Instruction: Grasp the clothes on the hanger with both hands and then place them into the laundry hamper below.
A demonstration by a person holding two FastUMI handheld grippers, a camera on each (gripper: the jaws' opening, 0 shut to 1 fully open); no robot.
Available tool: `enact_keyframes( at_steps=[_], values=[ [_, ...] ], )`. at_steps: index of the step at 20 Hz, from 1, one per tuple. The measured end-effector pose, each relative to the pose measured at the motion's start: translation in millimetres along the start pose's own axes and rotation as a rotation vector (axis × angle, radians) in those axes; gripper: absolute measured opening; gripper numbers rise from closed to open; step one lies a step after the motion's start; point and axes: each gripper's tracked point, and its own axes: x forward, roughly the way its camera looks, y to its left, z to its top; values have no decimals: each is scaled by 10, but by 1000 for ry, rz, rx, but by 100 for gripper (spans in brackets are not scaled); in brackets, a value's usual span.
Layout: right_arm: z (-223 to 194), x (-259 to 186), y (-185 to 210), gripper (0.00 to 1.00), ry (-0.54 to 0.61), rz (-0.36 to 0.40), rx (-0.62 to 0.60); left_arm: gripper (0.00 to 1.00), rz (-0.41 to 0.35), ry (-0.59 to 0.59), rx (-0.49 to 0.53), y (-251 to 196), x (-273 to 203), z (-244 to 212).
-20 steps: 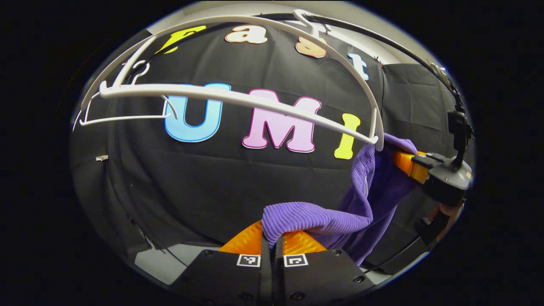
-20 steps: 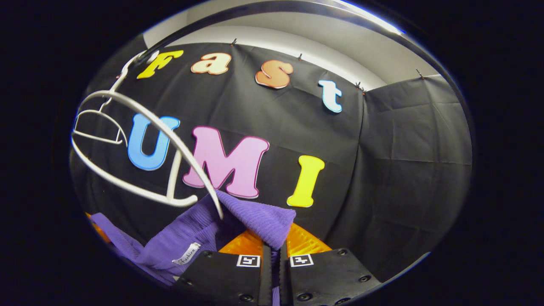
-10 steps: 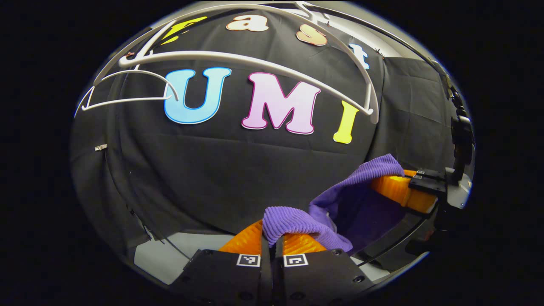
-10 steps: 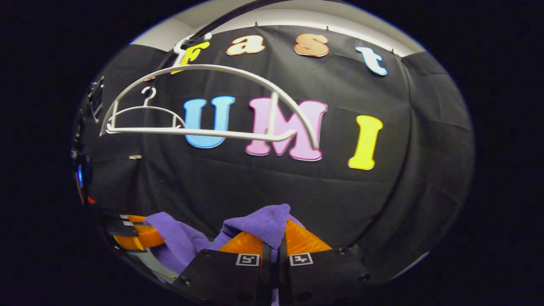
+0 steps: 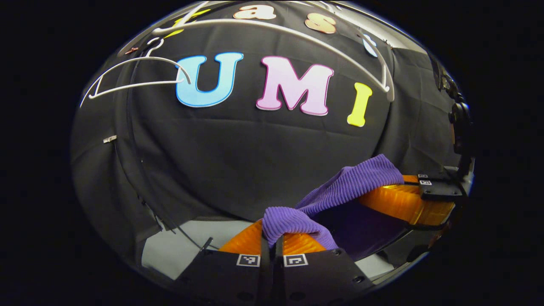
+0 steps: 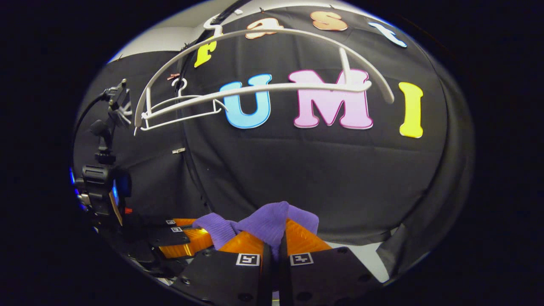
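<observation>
Left gripper (image 5: 272, 243): orange fingers (image 5: 244, 242) clamped together on a fold of the purple garment (image 5: 352, 185), knit bunched over the tips. Cloth spans across to the right gripper (image 6: 274, 242), likewise pinched tight on its own fold. The two grippers sit close together, garment slack between them. Big white hanger (image 6: 272, 87) hangs bare above, well clear of the cloth; smaller hanger (image 5: 136, 76) behind it at left.

Hamper is presumably below the grippers, so I can't judge alignment.

Risks: both grips are on thin edge folds, so a fast drop or uneven pull could slip one side out. The hanging slack could catch the hamper rim and drape outside. Releasing one side early leaves it dangling.
</observation>
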Motion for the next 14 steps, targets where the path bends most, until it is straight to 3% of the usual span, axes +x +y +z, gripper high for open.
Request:
enact_keyframes(
  at_steps=[7, 14],
  values=[
    [-396, 128, 214, 11, 118, 86, 27, 6, 39, 73, -26, 146, 65, -154],
    [-619, 172, 209, 11, 189, 85, -8, 7, 55, 135, -56, 271, 80, -345]
  ],
)
